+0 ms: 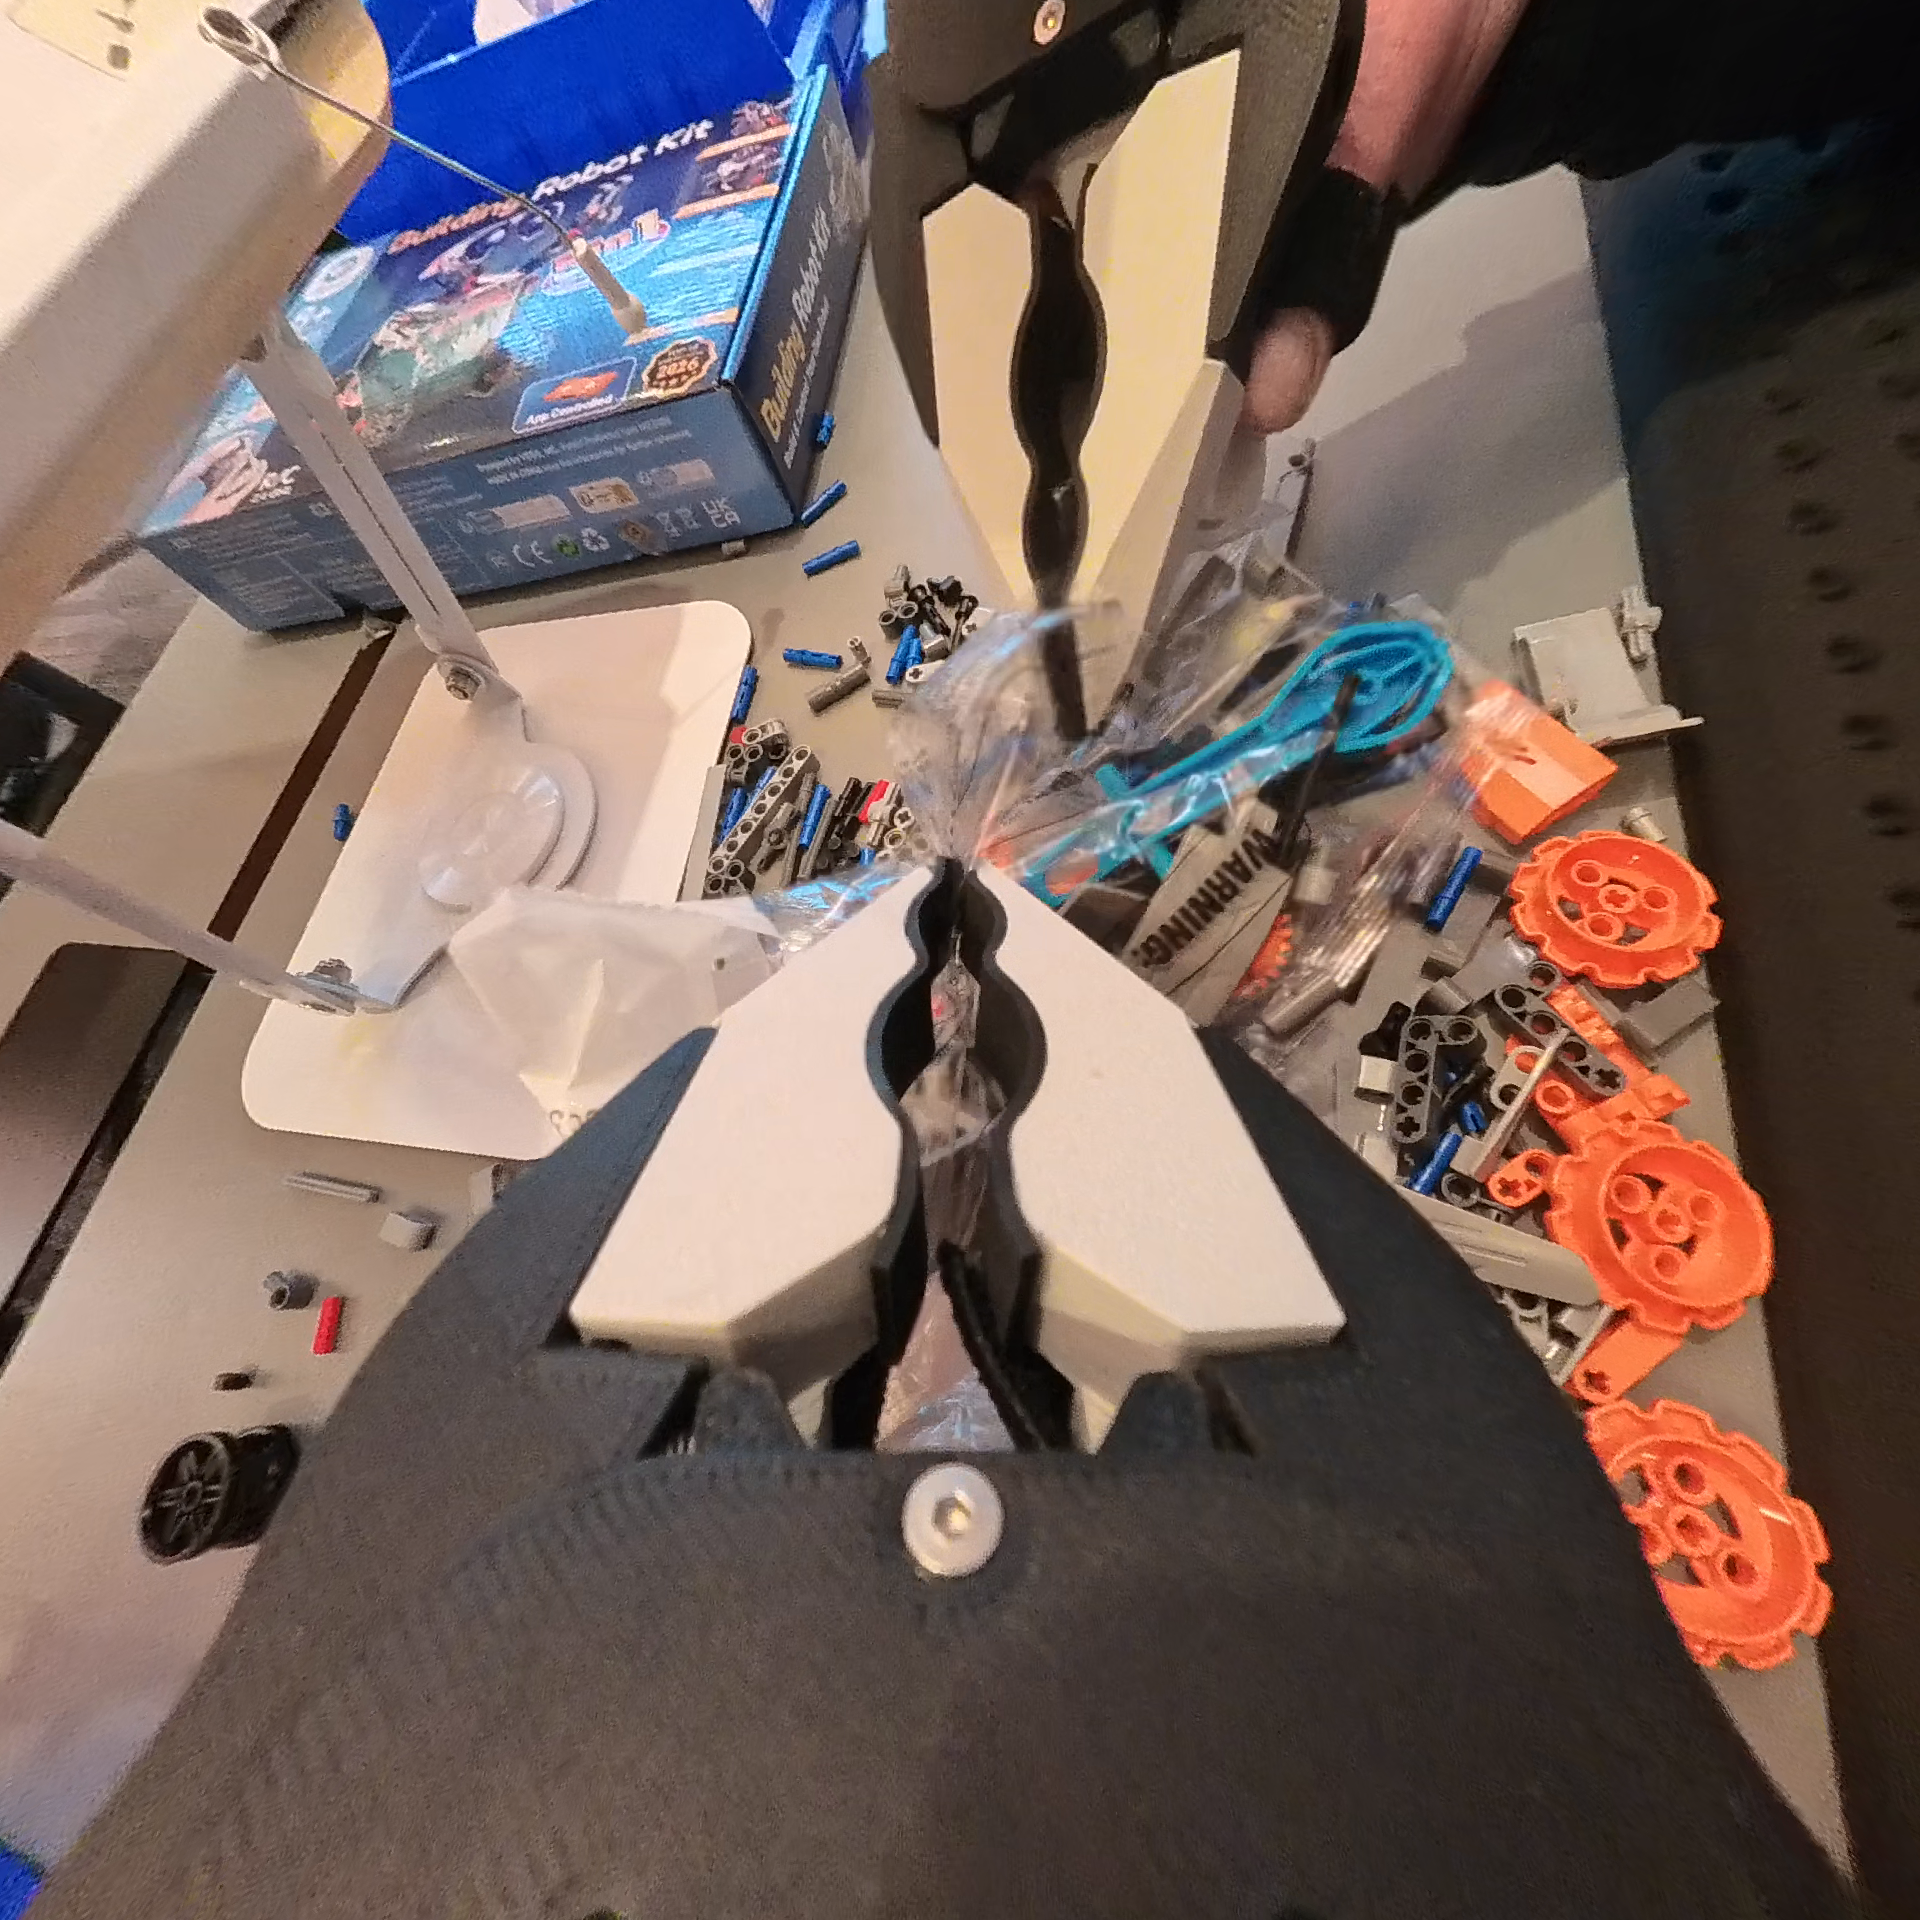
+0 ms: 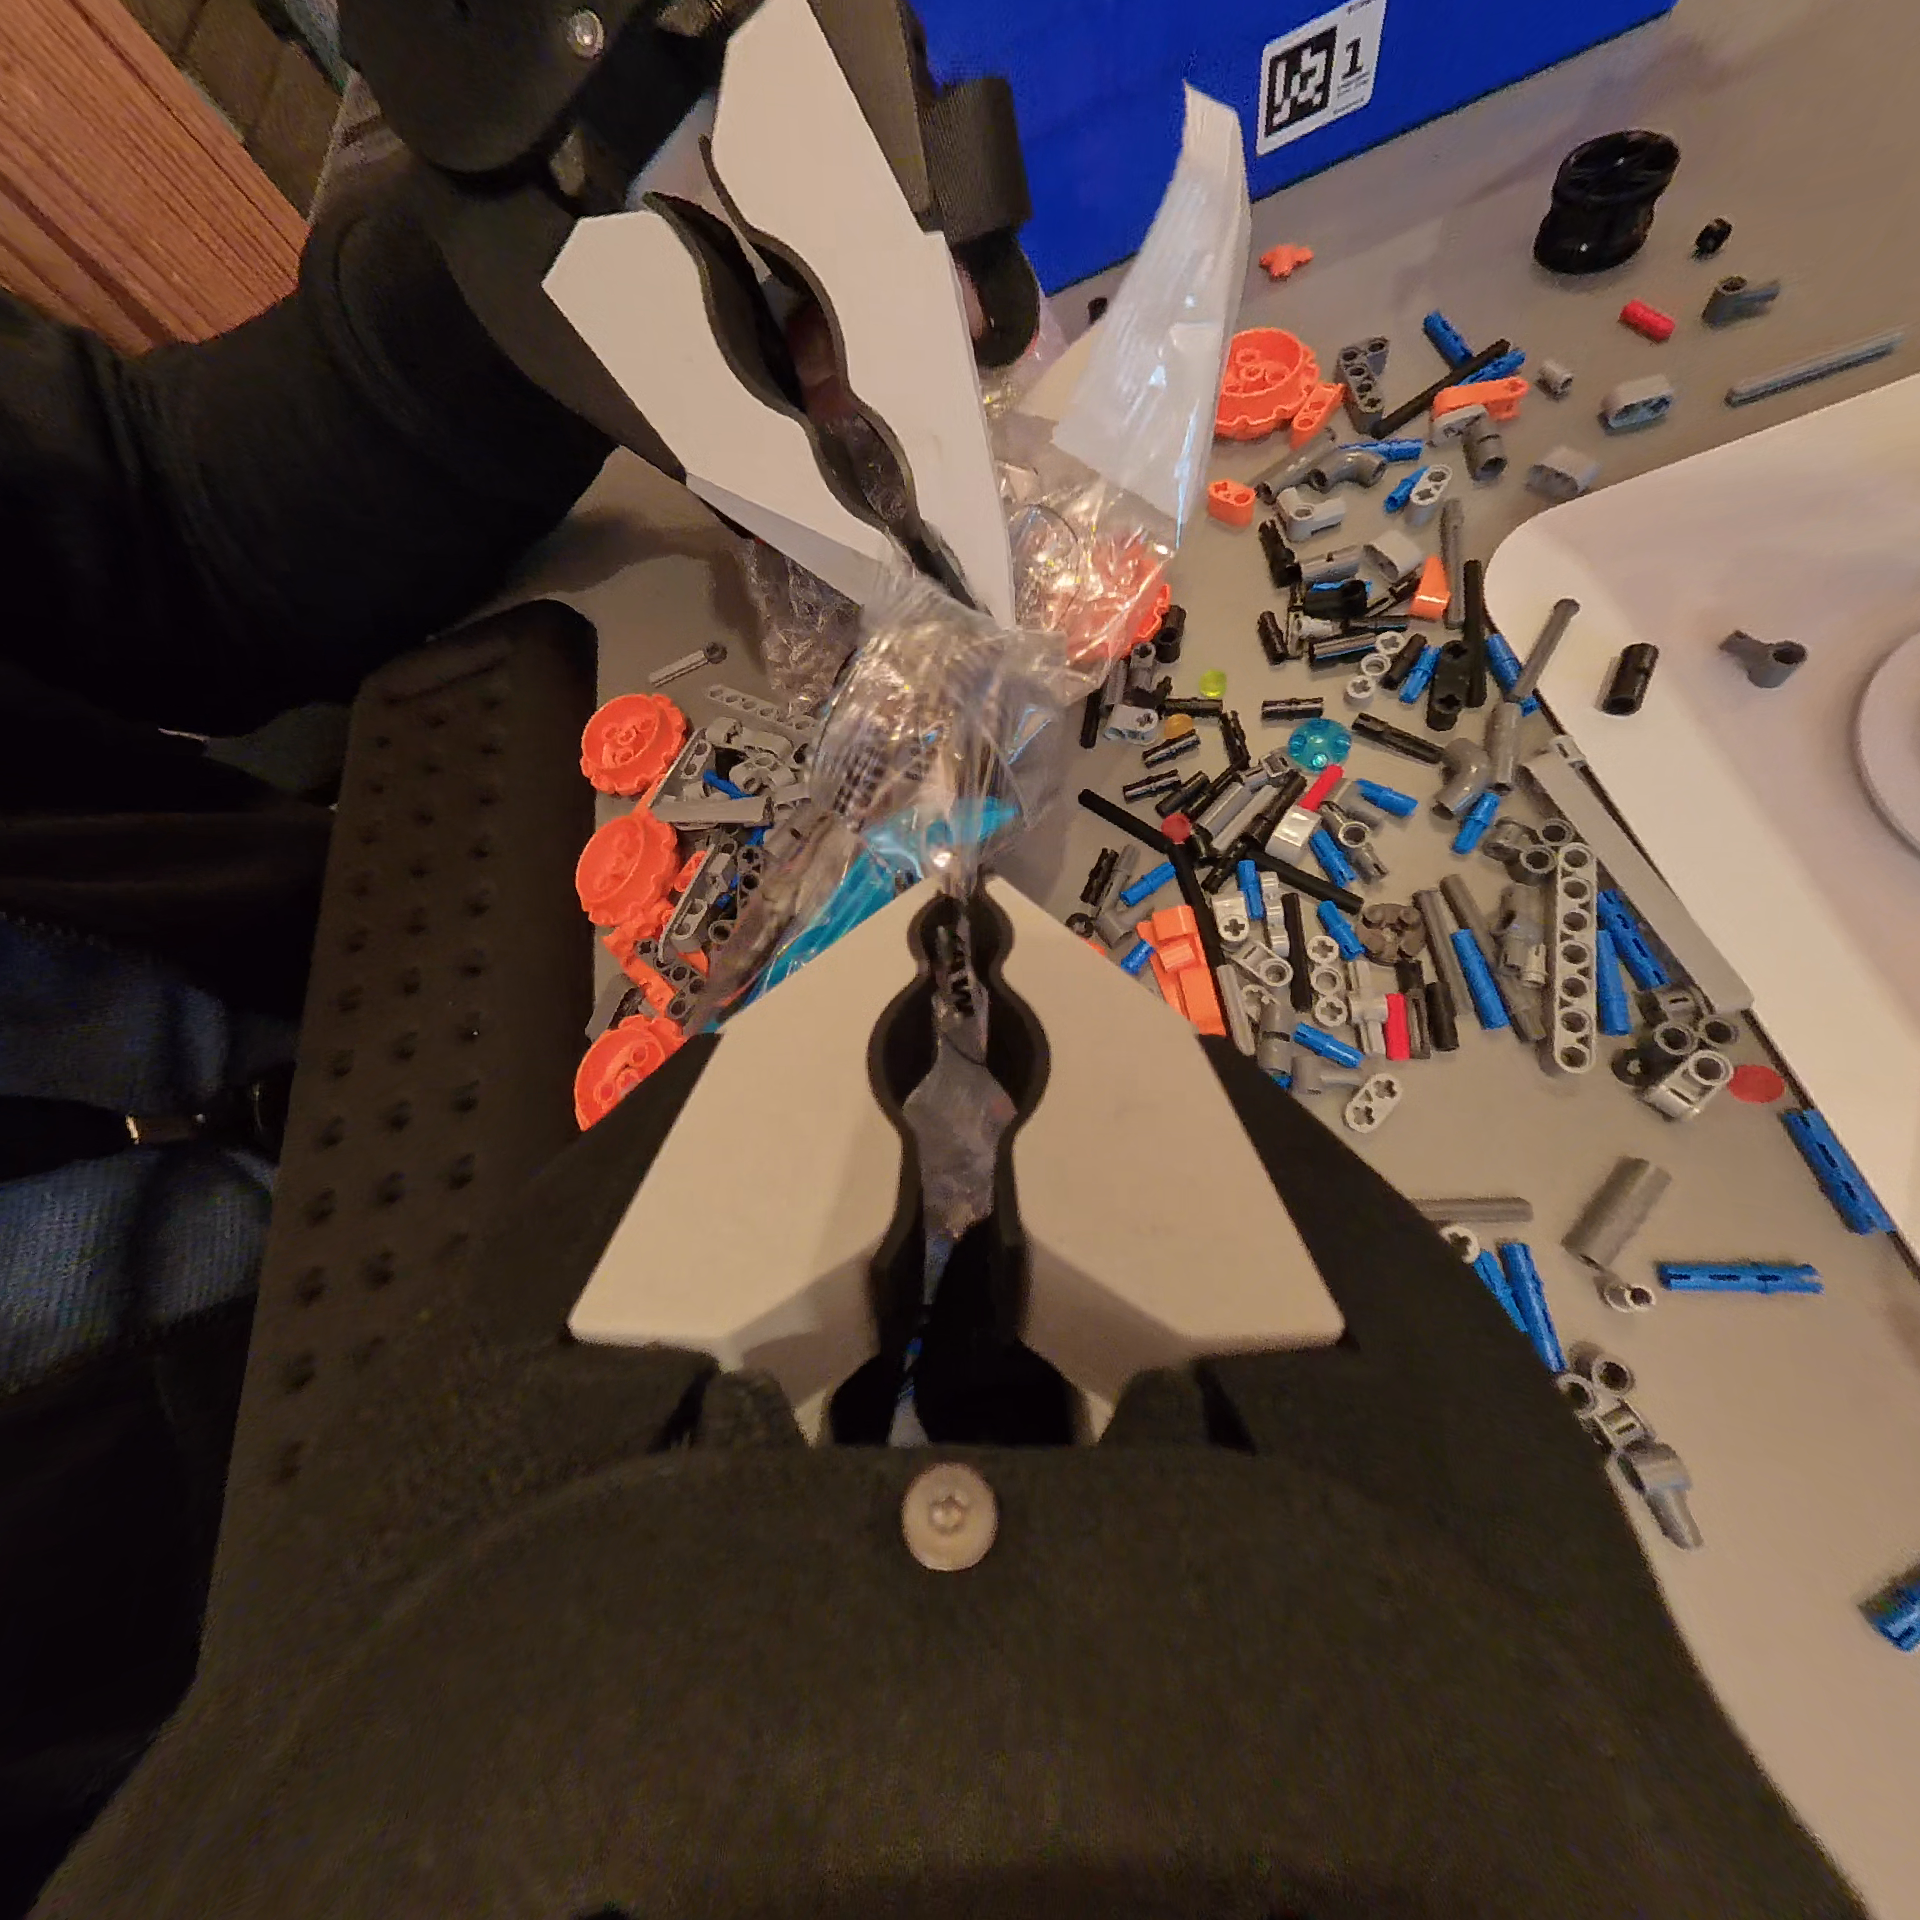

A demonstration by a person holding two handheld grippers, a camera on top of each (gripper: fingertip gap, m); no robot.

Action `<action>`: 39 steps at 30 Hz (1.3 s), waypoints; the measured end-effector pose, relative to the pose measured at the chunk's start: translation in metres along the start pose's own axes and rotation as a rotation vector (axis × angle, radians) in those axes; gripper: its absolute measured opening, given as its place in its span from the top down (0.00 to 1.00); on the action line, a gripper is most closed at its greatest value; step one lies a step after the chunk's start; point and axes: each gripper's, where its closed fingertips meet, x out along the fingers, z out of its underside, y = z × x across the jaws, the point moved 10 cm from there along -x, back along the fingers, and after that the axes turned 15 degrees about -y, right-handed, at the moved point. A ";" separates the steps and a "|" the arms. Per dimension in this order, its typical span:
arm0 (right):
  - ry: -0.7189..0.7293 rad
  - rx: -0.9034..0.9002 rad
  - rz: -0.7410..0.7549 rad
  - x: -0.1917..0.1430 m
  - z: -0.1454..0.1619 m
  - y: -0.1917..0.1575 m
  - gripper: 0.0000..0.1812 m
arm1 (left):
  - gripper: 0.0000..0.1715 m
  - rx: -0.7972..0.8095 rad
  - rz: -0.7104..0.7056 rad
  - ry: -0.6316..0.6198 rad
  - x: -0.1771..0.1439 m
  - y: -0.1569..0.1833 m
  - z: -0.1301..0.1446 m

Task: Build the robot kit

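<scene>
A clear plastic bag (image 1: 1195, 800) of small building-kit parts is stretched between both grippers above the grey table. A teal curved piece (image 1: 1351, 686) and printed film show inside it. My left gripper (image 1: 954, 878) is shut on one edge of the bag. My right gripper (image 1: 1065, 717) comes in from the top of the left wrist view and is shut on the opposite edge. In the right wrist view the right gripper (image 2: 961, 888) pinches the bag (image 2: 935, 727), and the left gripper (image 2: 982, 608) pinches it from the upper left.
Loose blue, grey and black pins and beams (image 2: 1351, 883) cover the table (image 2: 1714, 1403). Orange gear wheels (image 1: 1610, 904) lie beside the bag. A blue kit box (image 1: 582, 343), a white lamp base (image 1: 582, 748) and a black wheel (image 1: 208, 1491) stand around. A black perforated seat (image 2: 436, 935) borders the table.
</scene>
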 end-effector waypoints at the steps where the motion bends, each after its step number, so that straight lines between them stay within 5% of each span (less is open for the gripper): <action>1: 0.002 -0.004 0.010 -0.001 0.000 -0.001 0.95 | 1.00 -0.012 0.027 0.001 0.000 0.000 0.001; 3: 0.030 -0.017 0.034 -0.006 -0.001 -0.006 0.81 | 1.00 -0.037 0.049 -0.005 0.002 -0.001 0.003; 6: 0.004 -0.087 0.145 -0.016 0.000 -0.015 0.78 | 1.00 -0.073 0.087 -0.016 0.007 -0.002 0.003; 11: 0.008 -0.250 0.214 -0.035 0.000 -0.047 0.91 | 1.00 -0.115 0.108 -0.030 0.011 -0.005 0.003; 17: -0.109 -0.221 0.355 0.008 -0.004 -0.035 0.85 | 1.00 -0.163 0.142 -0.022 0.013 -0.007 0.002; 21: -0.161 -0.285 0.414 0.019 -0.008 -0.032 1.00 | 1.00 -0.198 0.178 -0.026 0.014 -0.009 0.003; 33: -0.053 -0.313 0.384 0.007 -0.001 -0.037 1.00 | 1.00 -0.331 0.320 0.023 0.016 -0.015 0.007; 37: -0.024 -0.286 0.369 0.010 -0.002 -0.036 1.00 | 1.00 -0.305 0.268 0.011 0.012 -0.015 0.005; 39: 0.004 -0.272 0.342 0.008 -0.004 -0.037 1.00 | 0.90 -0.255 0.237 0.017 0.007 -0.012 0.002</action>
